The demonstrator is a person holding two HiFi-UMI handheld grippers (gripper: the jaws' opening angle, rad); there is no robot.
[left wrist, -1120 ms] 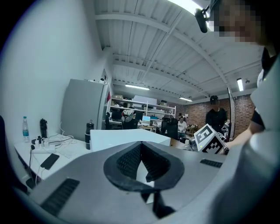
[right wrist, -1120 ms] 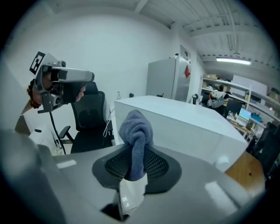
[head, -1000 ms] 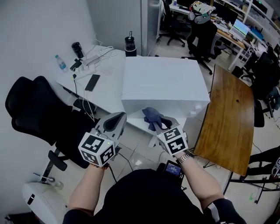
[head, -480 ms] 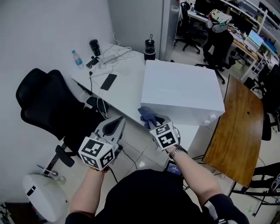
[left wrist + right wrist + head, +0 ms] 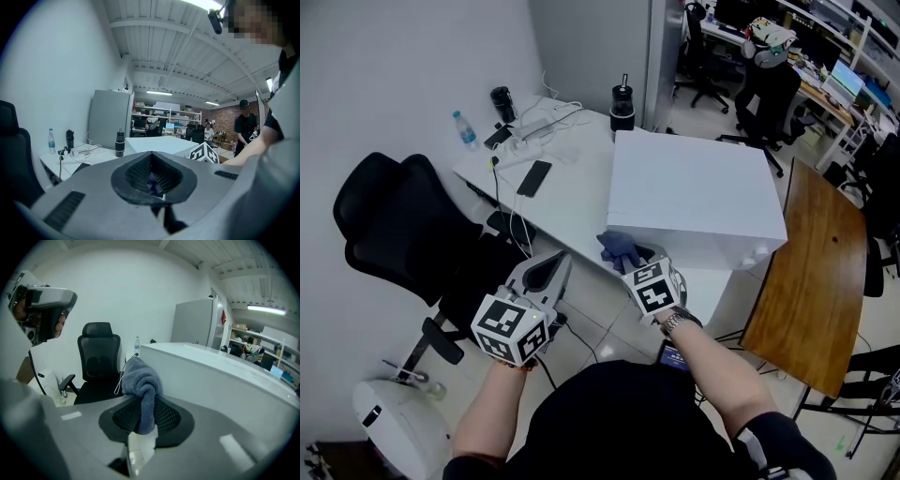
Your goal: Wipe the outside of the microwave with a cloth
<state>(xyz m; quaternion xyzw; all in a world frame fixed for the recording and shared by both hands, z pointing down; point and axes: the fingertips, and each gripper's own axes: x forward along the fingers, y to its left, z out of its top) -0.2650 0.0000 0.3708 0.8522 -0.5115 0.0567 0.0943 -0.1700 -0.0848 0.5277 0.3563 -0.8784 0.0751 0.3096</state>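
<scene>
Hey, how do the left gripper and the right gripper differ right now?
The right gripper is clamped on a blue cloth, while the left gripper has its jaws together on nothing. The right gripper is close to the near corner of the white microwave; the left gripper is further from it, over the floor beside the black chair. Both carry a cube with square markers.

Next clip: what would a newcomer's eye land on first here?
The big white microwave fills the centre of the head view, on a white table. Close to its near corner, the right gripper holds a bunched blue-grey cloth; the left gripper hangs empty beside it.
</scene>
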